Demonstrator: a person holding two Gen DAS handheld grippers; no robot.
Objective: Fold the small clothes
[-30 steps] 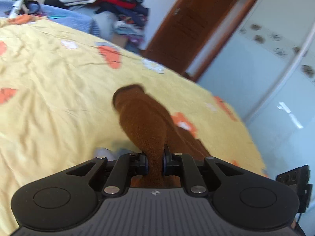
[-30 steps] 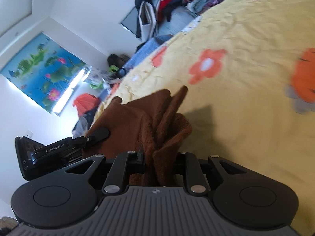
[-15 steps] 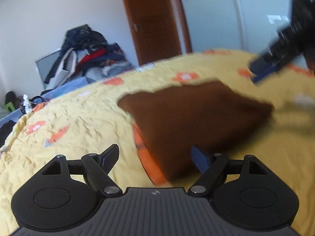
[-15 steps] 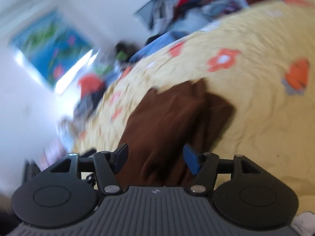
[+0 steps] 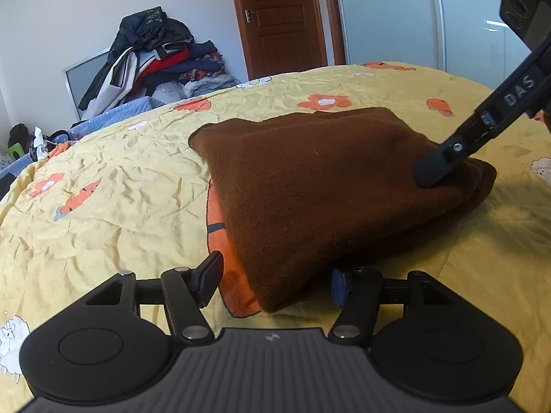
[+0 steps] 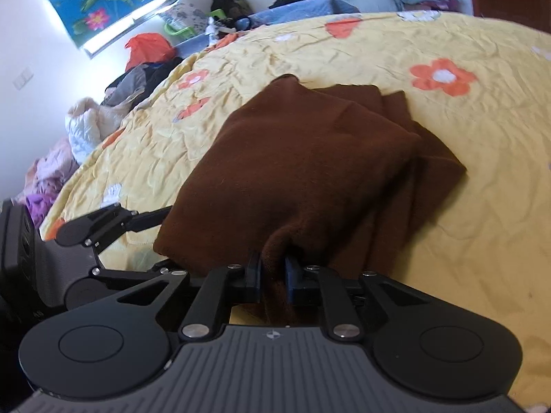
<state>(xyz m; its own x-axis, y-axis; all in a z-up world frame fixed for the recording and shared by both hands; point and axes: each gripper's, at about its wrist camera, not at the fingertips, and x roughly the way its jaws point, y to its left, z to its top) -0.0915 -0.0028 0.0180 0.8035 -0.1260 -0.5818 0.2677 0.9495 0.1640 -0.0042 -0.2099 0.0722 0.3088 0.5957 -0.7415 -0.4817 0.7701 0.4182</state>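
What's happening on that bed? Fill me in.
A person with a gripper in each hand is folding a brown garment on the yellow flowered bedspread. The right gripper has just closed on a bunched edge of it. The left gripper stands open around the near corner, its jaws closing in, pads not yet pressing.

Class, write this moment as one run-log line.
left gripper: open, closing around brown cloth corner | right gripper: shut on brown cloth | bedspread

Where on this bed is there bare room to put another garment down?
Bare yellow bedspread lies left of the brown folded garment, toward the clothes pile; more beyond it, toward the door. Both grippers crowd the garment's near edge.
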